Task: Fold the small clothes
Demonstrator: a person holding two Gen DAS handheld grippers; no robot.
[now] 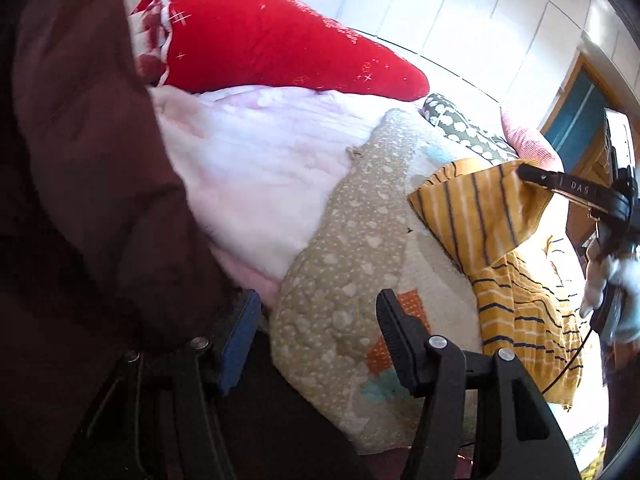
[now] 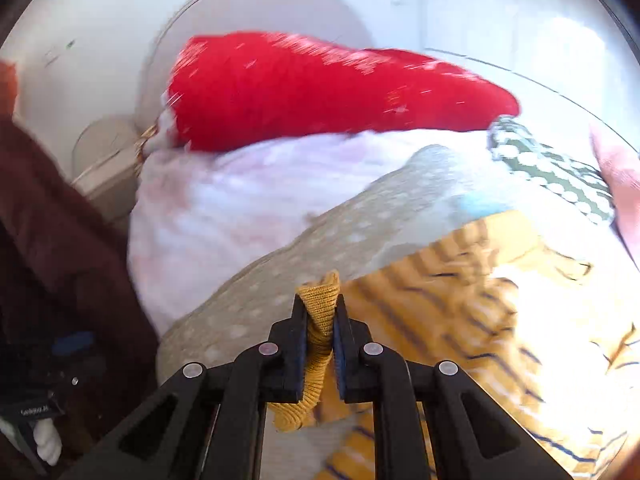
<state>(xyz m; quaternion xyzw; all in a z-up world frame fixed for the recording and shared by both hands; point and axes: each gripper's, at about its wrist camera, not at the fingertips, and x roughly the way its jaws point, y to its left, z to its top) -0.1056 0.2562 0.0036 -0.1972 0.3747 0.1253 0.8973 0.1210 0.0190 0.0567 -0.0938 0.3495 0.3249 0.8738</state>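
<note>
A mustard-yellow garment with dark stripes lies on a beige spotted blanket on a bed. In the left wrist view my right gripper comes in from the right and holds one corner of the garment lifted. In its own view the right gripper is shut on the garment's ribbed mustard cuff, and the striped cloth trails off to the right. My left gripper hovers open over the blanket's near edge, with nothing between its fingers.
A dark maroon sleeve fills the left side. Behind the blanket lie a fluffy white-pink throw, a red cushion and a green patterned pillow. A white-gloved hand grips the right tool. White wall panels stand behind.
</note>
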